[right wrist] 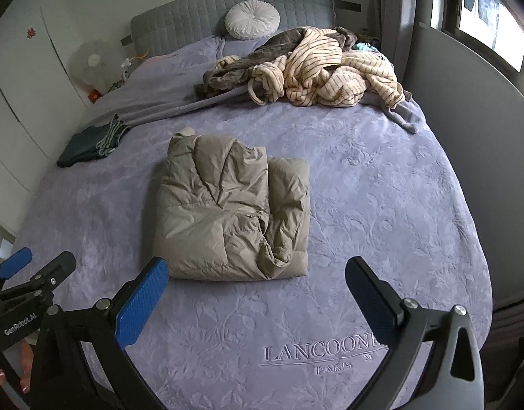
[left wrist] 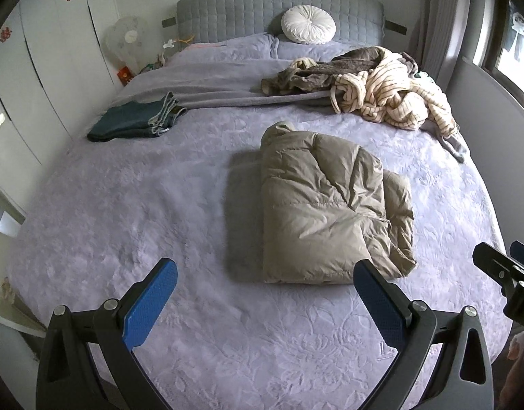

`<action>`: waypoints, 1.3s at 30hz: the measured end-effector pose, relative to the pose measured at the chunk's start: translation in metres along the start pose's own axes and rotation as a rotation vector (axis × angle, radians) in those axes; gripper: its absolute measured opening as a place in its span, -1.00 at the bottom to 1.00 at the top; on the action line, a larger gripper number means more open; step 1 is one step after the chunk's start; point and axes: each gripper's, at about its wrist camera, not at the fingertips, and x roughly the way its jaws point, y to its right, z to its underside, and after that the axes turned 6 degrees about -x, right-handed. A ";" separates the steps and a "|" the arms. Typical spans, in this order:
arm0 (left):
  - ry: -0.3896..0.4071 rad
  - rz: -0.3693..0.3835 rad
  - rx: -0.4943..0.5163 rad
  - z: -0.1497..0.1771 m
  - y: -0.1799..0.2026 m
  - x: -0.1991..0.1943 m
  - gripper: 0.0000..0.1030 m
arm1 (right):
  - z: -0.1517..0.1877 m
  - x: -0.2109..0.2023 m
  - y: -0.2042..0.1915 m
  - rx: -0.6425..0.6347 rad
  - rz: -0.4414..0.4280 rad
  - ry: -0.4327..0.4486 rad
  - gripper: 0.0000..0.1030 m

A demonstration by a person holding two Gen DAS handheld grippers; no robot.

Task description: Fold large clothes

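Observation:
A beige puffer jacket (left wrist: 326,205) (right wrist: 234,205) lies folded into a thick rectangle in the middle of the lilac bedspread (left wrist: 142,198) (right wrist: 381,212). My left gripper (left wrist: 265,270) hovers above the bed in front of the jacket's near edge, jaws wide open and empty. My right gripper (right wrist: 256,266) is also wide open and empty, held just before the jacket's near edge. Each gripper shows at the edge of the other's view: the right gripper (left wrist: 501,266) and the left gripper (right wrist: 36,263).
A tangled heap of striped cream and grey-brown clothes (left wrist: 374,89) (right wrist: 306,68) lies at the far right of the bed. Folded dark jeans (left wrist: 135,121) (right wrist: 91,145) sit at the left. A round white cushion (left wrist: 308,24) leans on the grey headboard. Wardrobes stand left, a wall panel right.

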 end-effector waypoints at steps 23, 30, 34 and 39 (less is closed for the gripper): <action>-0.004 -0.010 0.000 -0.002 -0.005 0.001 1.00 | 0.000 -0.003 -0.003 0.001 0.001 0.002 0.99; -0.004 -0.010 0.002 -0.002 -0.006 0.001 1.00 | -0.001 -0.004 -0.005 0.000 -0.001 0.000 0.99; -0.004 -0.012 0.002 -0.002 -0.005 0.002 1.00 | 0.000 -0.004 -0.006 0.001 0.001 0.001 0.99; -0.005 -0.015 0.000 0.000 -0.007 0.001 1.00 | 0.000 -0.004 -0.006 0.000 0.000 0.001 0.99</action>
